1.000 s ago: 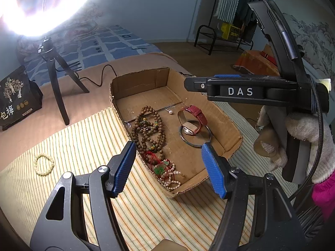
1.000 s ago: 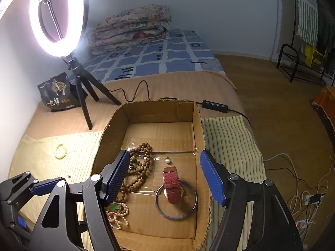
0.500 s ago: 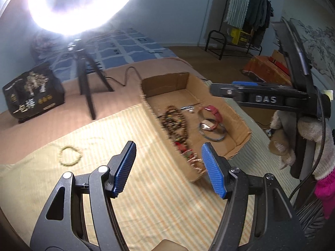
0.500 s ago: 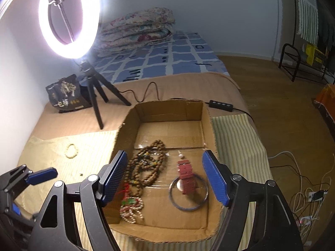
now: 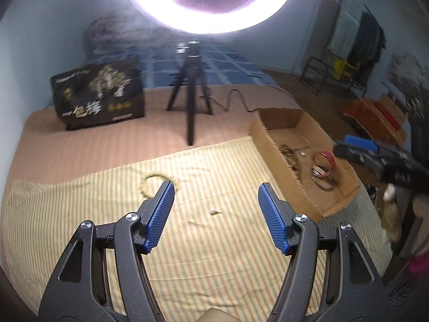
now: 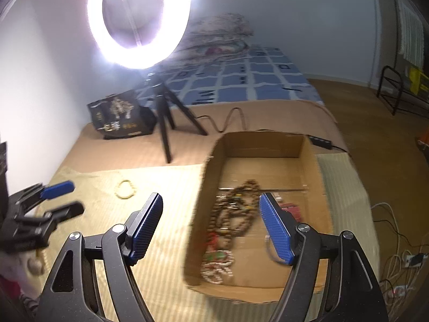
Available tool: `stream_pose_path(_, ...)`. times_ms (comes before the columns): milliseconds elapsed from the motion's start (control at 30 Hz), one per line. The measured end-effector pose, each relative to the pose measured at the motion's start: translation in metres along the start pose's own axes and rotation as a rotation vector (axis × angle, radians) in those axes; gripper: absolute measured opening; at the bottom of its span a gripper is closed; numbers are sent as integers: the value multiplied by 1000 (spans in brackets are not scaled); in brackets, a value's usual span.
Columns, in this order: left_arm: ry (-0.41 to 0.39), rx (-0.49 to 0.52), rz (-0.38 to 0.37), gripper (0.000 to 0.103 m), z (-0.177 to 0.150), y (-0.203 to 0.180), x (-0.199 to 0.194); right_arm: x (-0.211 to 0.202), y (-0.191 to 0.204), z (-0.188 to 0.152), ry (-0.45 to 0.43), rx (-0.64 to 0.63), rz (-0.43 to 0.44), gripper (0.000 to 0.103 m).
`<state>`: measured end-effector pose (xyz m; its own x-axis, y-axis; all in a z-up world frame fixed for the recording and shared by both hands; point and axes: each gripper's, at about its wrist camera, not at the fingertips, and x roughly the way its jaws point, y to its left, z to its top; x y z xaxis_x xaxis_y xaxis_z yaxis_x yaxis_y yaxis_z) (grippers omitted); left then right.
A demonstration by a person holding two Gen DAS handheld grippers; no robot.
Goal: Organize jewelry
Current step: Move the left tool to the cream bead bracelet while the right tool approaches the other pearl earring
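Note:
A pale bead bracelet (image 5: 153, 180) lies on the striped cloth (image 5: 214, 263); it also shows in the right wrist view (image 6: 125, 189). My left gripper (image 5: 215, 196) is open and empty above the cloth, just right of the bracelet. A small pale piece (image 5: 214, 211) lies on the cloth between its fingers. The cardboard box (image 6: 211, 177) holds brown bead strands (image 6: 238, 212), a red and green beaded piece (image 6: 217, 260) and a red watch (image 5: 328, 158). My right gripper (image 6: 210, 204) is open and empty over the box's left wall.
A ring light on a black tripod (image 5: 191, 107) stands behind the cloth, with its cable (image 6: 230, 119) trailing to the box. A black snack bag (image 5: 97, 94) stands at the back left. The bed edge and floor cables (image 6: 396, 244) lie to the right.
Both grippers have swung left, away from the box. The left one now faces the cloth and the bracelet. The right one has shifted to the box's left wall. Both stay open.

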<state>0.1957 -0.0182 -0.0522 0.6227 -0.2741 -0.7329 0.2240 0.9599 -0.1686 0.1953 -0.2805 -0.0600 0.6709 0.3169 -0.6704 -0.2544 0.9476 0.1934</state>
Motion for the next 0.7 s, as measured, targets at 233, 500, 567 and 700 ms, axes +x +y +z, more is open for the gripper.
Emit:
stream_pose_path(233, 9, -45, 66, 67, 0, 39, 8, 15, 44, -7, 27, -70, 68, 74)
stream_pose_path(500, 51, -141, 94, 67, -3, 81, 30, 50, 81, -25, 105, -140, 102, 74)
stream_pose_path(567, 64, -148, 96, 67, -4, 86, 36, 60, 89, -30, 124, -155, 105, 74)
stream_pose_path(700, 93, -143, 103, 67, -6, 90, 53, 76, 103, -39, 154, -192, 89, 74)
